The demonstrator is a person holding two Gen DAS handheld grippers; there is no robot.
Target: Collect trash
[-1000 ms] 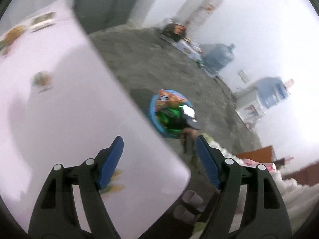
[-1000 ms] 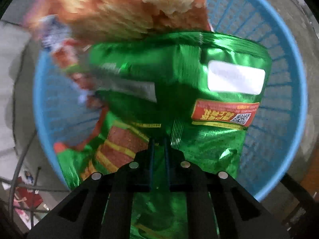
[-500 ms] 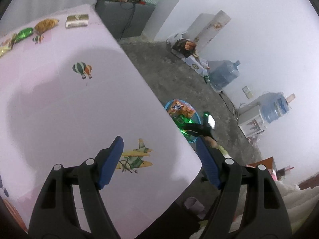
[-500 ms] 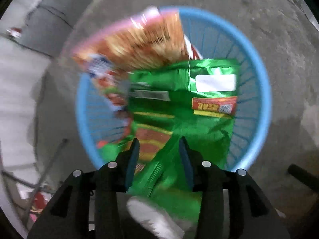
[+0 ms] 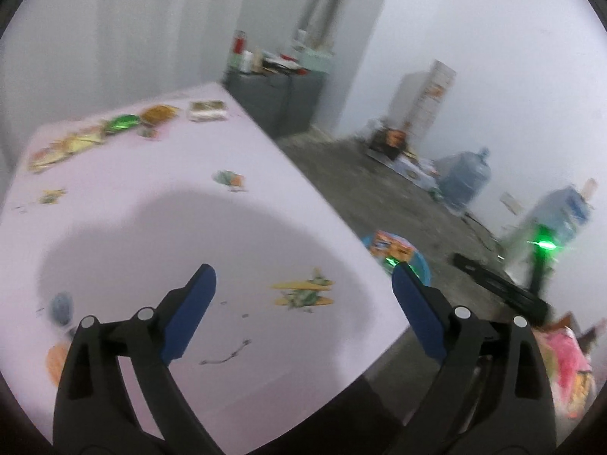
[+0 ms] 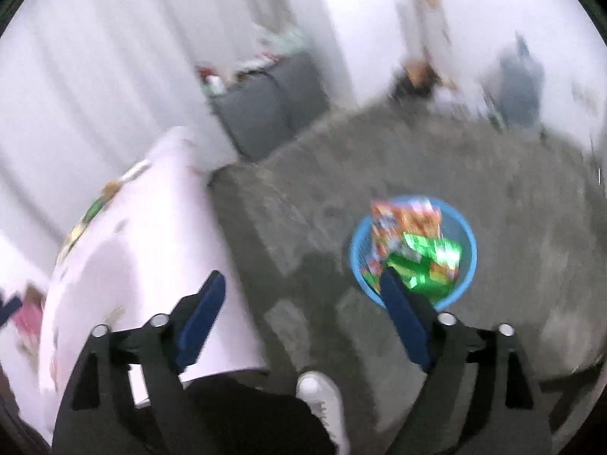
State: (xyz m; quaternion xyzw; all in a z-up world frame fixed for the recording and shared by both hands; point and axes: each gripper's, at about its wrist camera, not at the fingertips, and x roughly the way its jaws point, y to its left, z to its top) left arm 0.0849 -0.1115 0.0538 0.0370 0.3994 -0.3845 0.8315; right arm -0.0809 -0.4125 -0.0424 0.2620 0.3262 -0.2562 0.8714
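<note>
Far along the pink counter (image 5: 159, 204), wrappers (image 5: 121, 123) lie in a row ahead-left of the left tongs (image 5: 299, 295), wide open, empty, nearer; the right tongs (image 6: 299, 303), also spread empty, hang above the floor beside the blue basket (image 6: 468, 261) of bagged trash

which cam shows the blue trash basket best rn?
Right wrist. The blue basket sits almost whole on the floor, orange and green wrappers inside, one finger crossing its near rim. Left wrist shows only a sliver between the table edge and a finger.
</note>
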